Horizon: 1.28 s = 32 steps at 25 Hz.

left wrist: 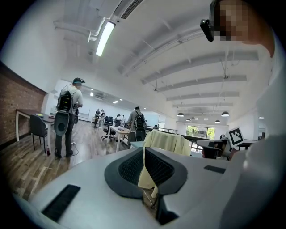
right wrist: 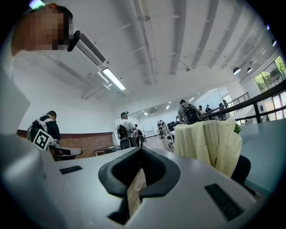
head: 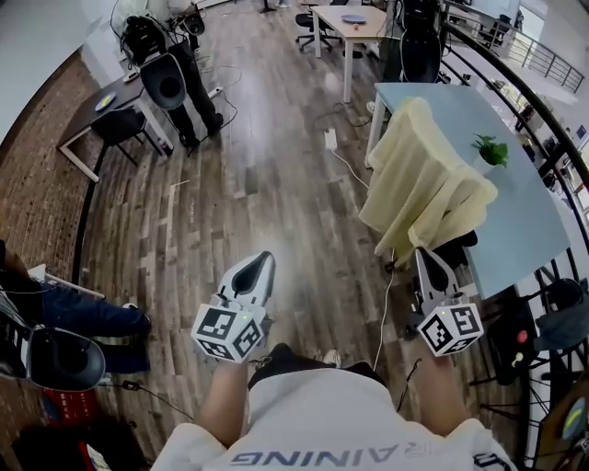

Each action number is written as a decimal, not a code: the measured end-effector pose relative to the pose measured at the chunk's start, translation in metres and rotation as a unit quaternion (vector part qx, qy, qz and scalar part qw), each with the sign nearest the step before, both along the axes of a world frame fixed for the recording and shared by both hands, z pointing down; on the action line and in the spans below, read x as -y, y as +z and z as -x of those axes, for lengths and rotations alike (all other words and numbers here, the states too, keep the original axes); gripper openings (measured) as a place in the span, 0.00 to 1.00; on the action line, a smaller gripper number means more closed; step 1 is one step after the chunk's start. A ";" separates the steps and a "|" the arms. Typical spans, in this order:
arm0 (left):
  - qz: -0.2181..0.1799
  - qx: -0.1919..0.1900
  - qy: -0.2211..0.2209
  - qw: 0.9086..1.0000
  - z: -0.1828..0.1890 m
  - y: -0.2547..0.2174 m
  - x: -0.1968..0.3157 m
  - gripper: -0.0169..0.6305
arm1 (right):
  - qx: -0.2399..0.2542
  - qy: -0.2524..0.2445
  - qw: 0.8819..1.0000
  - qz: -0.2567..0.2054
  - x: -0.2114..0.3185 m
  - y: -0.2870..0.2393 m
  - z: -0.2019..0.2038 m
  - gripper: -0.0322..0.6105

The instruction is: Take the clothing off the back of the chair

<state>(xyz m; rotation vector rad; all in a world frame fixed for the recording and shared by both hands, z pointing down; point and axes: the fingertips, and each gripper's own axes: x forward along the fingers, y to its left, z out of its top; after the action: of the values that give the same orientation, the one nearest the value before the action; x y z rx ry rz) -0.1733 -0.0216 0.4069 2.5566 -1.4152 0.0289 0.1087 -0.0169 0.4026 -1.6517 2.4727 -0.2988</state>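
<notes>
i'm looking down on a wide open office with a dark wood plank floor (head: 276, 202) that runs the length of the room. a red brick wall (head: 37, 184) curves along the left side and a black railing (head: 515, 83) along the right. the clothing (head: 419, 175), a pale yellow garment, is draped over the back of a black chair (head: 456, 250) that is pushed up to a light blue tabletop (head: 515, 212) on the right. a small green plant (head: 490, 150) stands on that tabletop just beyond the garment.

the left gripper (head: 264, 258) points out over bare floor, well apart from the chair, with its jaws together and nothing clamped. the right gripper (head: 425, 254) also has its jaws together and empty. its tip is near the lower hem of the clothing, but i cannot tell whether it touches.

a white cable (head: 354, 170) trails across the planks from a power strip (head: 330, 139) near the tabletop's leg. farther off, a person with a backpack (head: 184, 83) stands beside a dark desk (head: 87, 115) against the brick wall, and a pale wooden desk (head: 354, 23) with office chairs sits at the far end. someone in jeans (head: 83, 317) sits low at the left edge.

from the left gripper view the garment hangs ahead past the jaws. a white ceiling with exposed beams and a long strip light (left wrist: 105, 38) is overhead.
</notes>
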 end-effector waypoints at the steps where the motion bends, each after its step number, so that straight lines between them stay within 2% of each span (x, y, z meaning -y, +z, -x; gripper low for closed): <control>1: 0.002 0.000 0.003 1.000 -0.005 0.002 0.010 0.09 | -0.001 0.002 1.000 0.002 0.008 0.002 -0.005 0.08; 6: 0.006 -0.007 0.021 1.000 -0.014 0.008 0.064 0.09 | -0.004 0.023 1.000 0.012 0.053 0.009 -0.014 0.08; 9: 0.012 -0.017 0.044 0.999 -0.016 0.015 0.104 0.09 | -0.082 0.043 0.996 -0.004 0.077 0.010 -0.007 0.08; 11: 0.015 -0.022 0.058 0.998 -0.016 0.016 0.135 0.09 | -0.106 0.044 0.993 -0.016 0.099 0.006 0.002 0.08; 15: 0.010 -0.028 0.090 0.995 -0.010 0.006 0.207 0.09 | -0.086 0.076 0.993 0.000 0.150 0.003 0.012 0.09; 19: 0.015 -0.021 0.135 0.991 0.003 0.009 0.273 0.09 | -0.058 0.146 0.988 0.008 0.192 -0.004 0.012 0.08; 22: 0.021 -0.022 0.184 0.982 -0.007 0.011 0.310 0.09 | -0.056 0.199 0.978 0.006 0.208 -0.010 0.001 0.08; 27: 0.020 -0.013 0.274 0.962 -0.052 0.011 0.345 0.09 | -0.046 0.280 0.959 0.003 0.207 -0.019 -0.029 0.08; 32: 0.023 -0.008 0.330 0.944 -0.115 0.011 0.365 0.09 | -0.042 0.352 0.935 -0.008 0.185 -0.031 -0.079 0.08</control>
<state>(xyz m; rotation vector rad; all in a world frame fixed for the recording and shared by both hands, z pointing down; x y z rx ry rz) -0.0584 -0.3865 0.4183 2.8485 -0.4860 0.1446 0.1876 -0.2023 0.3712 -2.4258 1.7433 -0.1081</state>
